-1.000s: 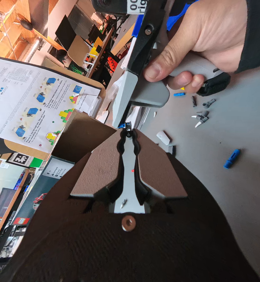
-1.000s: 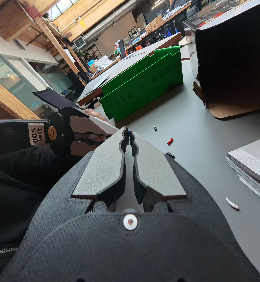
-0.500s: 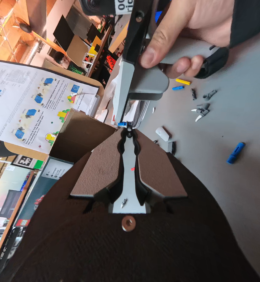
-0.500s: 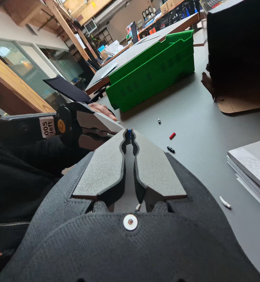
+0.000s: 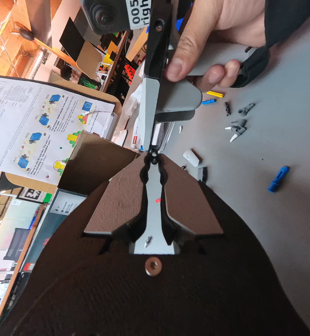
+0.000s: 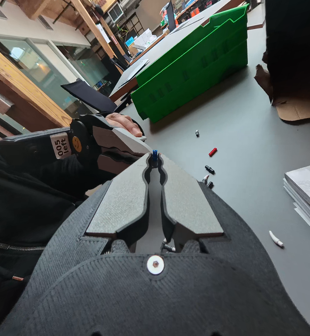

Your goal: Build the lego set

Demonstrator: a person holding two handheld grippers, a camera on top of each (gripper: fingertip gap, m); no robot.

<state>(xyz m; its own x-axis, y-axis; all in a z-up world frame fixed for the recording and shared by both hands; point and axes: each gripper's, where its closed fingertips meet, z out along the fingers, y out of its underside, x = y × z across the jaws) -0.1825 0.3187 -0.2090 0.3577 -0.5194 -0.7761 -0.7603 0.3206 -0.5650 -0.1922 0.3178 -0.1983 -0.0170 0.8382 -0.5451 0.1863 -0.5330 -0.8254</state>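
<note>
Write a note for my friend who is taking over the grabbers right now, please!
Left gripper: fingers shut on a small black piece.
Right gripper: fingers shut on a blue pin.
Both tips meet above the grey table, so those two parts are being joined.
Loose parts on the table: blue connector, grey claw assembly, red pin.
Most of the build is left.

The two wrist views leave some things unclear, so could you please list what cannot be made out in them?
- Left wrist view: the small black piece at the left gripper is too small to tell its shape.
- Right wrist view: the blue pin is half hidden between the right gripper jaws.
- Right wrist view: whether pin and black piece are joined.
- Right wrist view: the dark box is cut off by the edge.
</note>
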